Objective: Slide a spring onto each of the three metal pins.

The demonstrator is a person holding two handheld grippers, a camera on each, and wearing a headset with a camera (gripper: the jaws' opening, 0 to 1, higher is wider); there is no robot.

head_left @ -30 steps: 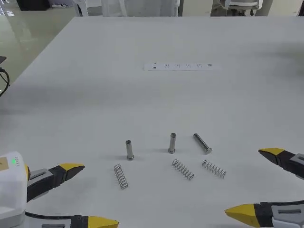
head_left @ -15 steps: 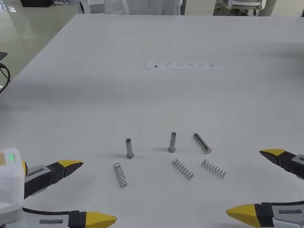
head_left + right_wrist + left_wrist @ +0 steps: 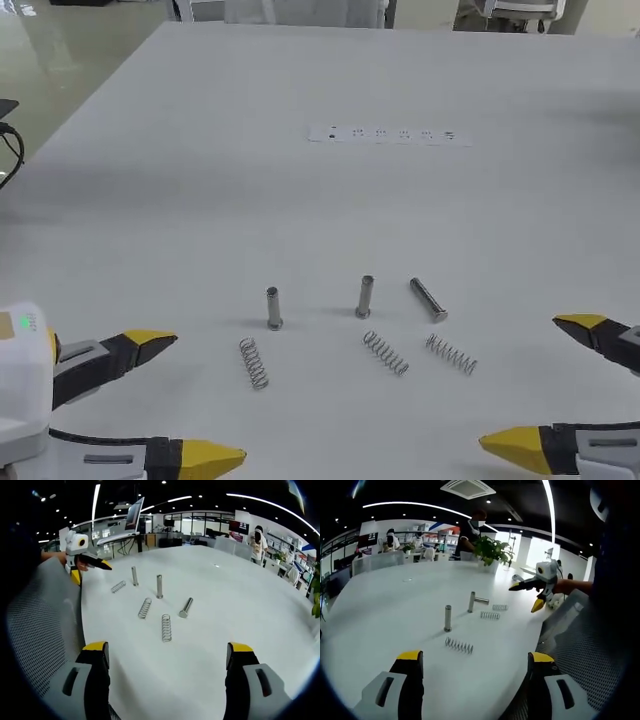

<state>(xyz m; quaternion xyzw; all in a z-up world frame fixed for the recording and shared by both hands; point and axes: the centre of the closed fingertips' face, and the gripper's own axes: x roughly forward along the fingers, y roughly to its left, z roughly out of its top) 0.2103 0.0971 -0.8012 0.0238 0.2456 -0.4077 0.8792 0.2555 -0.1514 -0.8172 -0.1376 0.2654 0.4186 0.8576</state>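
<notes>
While my left gripper (image 3: 193,400) and right gripper (image 3: 535,382) hang wide open, three springs (image 3: 254,362) (image 3: 385,353) (image 3: 450,354) lie loose on the bench (image 3: 300,200). Two pins (image 3: 273,308) (image 3: 365,297) stand upright; the third pin (image 3: 427,299) lies flat.

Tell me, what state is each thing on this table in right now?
Left pin: standing upright, no spring on it.
Middle pin: standing upright, no spring on it.
Right pin: lying on its side, bare.
Left spring: lying loose, on no pin.
Middle spring: lying loose.
Right spring: lying loose.
Left gripper: open, empty.
Right gripper: open, empty.
Power strip: lying flat, nothing plugged in.
</notes>
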